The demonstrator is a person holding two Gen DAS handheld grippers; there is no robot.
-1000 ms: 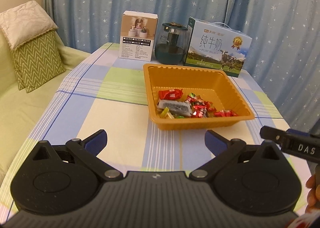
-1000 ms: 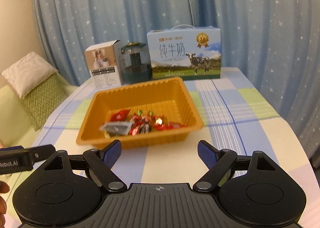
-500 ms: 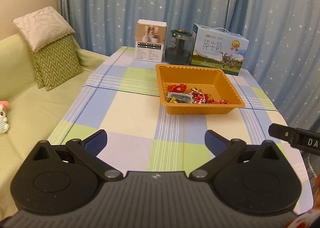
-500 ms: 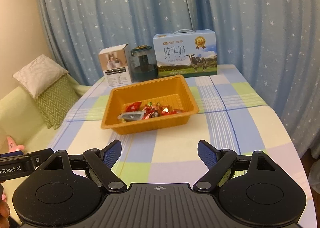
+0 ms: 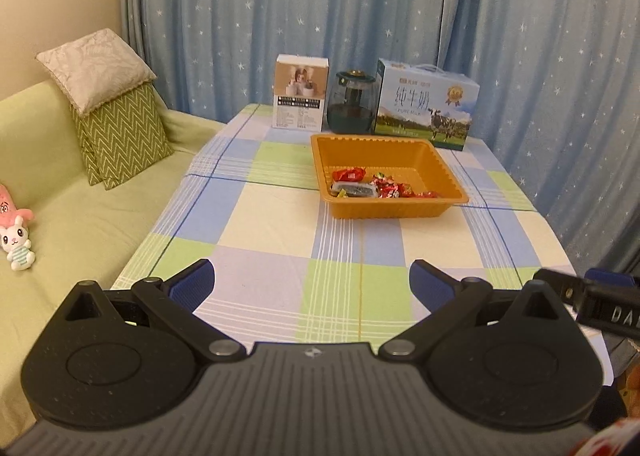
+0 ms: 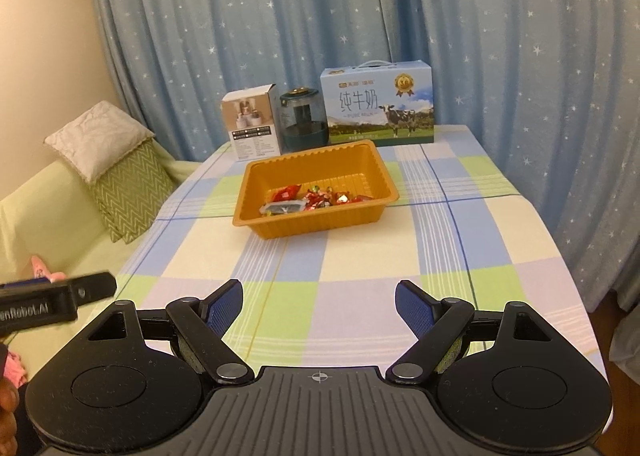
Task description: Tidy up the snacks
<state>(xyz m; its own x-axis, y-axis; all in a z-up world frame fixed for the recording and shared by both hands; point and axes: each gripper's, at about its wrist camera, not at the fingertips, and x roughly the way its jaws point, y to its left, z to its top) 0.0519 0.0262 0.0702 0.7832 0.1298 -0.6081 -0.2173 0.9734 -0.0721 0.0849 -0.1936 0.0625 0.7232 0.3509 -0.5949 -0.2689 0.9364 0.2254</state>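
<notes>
Milk carton (image 6: 378, 104), dark jar (image 6: 303, 120) and small box (image 6: 253, 126) stand before the curtain (image 6: 500, 36).

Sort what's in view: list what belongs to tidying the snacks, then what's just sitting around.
Job:
- orange tray
- wrapped snacks inside it
- left gripper and right gripper, jaws open, empty

Bystanders:
- milk carton
- dark jar
- small white box
- cushions
- plush toys

Pink plush toy (image 5: 12, 208), partly cut off
</notes>
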